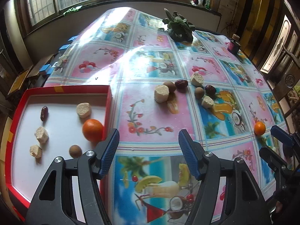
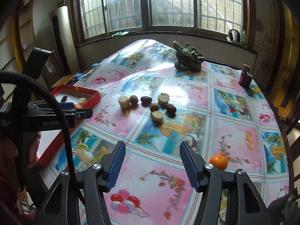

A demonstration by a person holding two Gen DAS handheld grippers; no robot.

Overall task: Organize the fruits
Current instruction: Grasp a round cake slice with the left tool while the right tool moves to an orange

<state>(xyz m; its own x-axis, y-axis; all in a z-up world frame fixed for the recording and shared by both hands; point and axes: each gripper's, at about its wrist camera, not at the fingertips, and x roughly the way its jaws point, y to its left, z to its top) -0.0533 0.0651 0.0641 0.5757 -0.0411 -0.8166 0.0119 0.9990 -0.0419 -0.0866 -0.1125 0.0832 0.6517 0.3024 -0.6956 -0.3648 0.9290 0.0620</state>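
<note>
A red box [image 1: 61, 89] with a white floor sits at the table's left; in it lie an orange [image 1: 92, 130], a dark date [image 1: 44, 113], a brown longan [image 1: 75, 151] and three pale cake chunks. My left gripper [image 1: 149, 152] hangs open and empty just right of the box. In mid-table a cluster [image 2: 148, 105] of pale chunks, longans and dates lies loose. A second orange [image 2: 218, 161] rests near the right edge, just right of my right gripper [image 2: 152, 166], which is open with nothing between its fingers. The right gripper's fingers [image 1: 281, 136] show at the left wrist view's right edge.
A floral plastic cloth [image 2: 187, 93] covers the table. A bunch of green leaves [image 2: 188, 59] lies at the far end and a small dark bottle [image 2: 245, 76] stands far right. A chair back [image 1: 286, 82] is past the right edge. A person's hand [image 2: 35, 146] holds the left gripper.
</note>
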